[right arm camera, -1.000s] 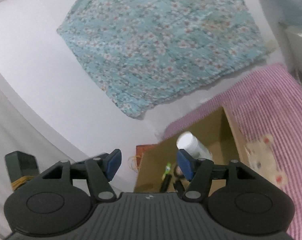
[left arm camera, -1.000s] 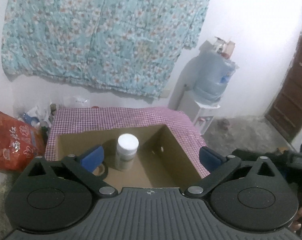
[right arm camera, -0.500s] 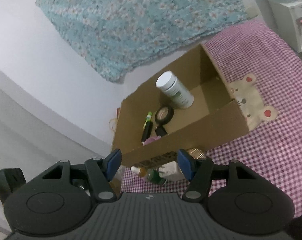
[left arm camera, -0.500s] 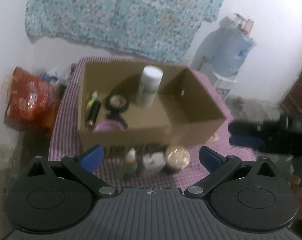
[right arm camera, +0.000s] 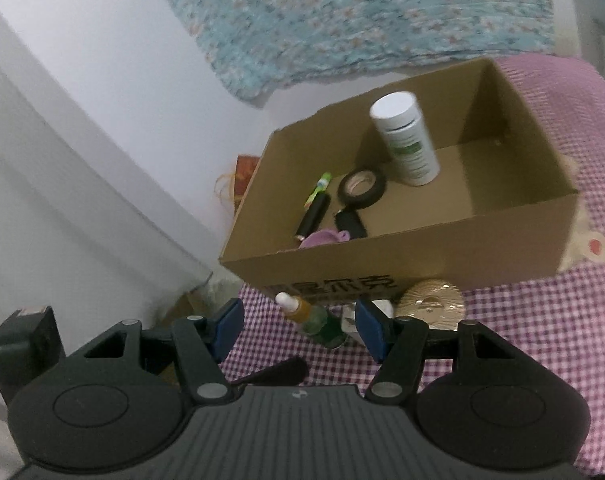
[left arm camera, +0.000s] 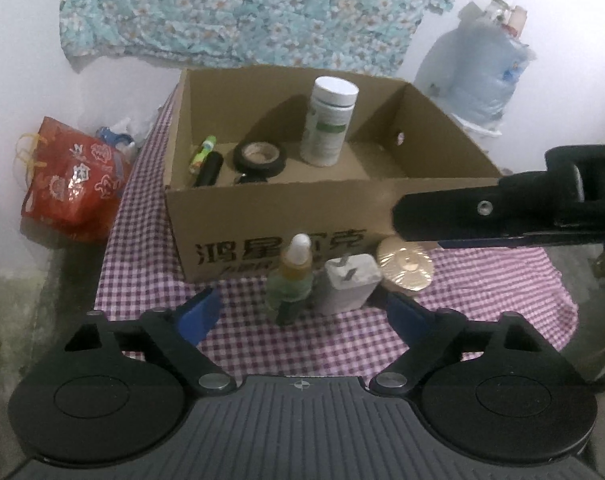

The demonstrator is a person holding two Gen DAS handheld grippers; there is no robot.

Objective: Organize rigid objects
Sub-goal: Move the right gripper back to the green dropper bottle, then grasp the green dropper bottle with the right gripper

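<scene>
A cardboard box (left arm camera: 278, 204) (right arm camera: 422, 256) stands on a checked cloth and holds a white bottle (left arm camera: 329, 120) (right arm camera: 406, 140), a black tape roll (left arm camera: 259, 158) (right arm camera: 362, 188), a black tube (left arm camera: 208, 168) and a green pen (left arm camera: 201, 153). In front of the box stand a dropper bottle (left arm camera: 294, 276) (right arm camera: 310, 316), a white charger (left arm camera: 350, 284) and a gold round lid (left arm camera: 404, 269) (right arm camera: 432, 306). My left gripper (left arm camera: 300, 312) is open and empty just before them. My right gripper (right arm camera: 298, 326) is open and empty, above the dropper bottle.
A red bag (left arm camera: 70, 184) sits on the floor left of the table. A water dispenser bottle (left arm camera: 478, 76) stands at the back right. A floral cloth (left arm camera: 254, 8) hangs on the wall. The right gripper's body (left arm camera: 502, 208) reaches in from the right.
Both grippers have pulled back and tilted down. The view went from the box's inside to the three items in front of it. Both stayed open.
</scene>
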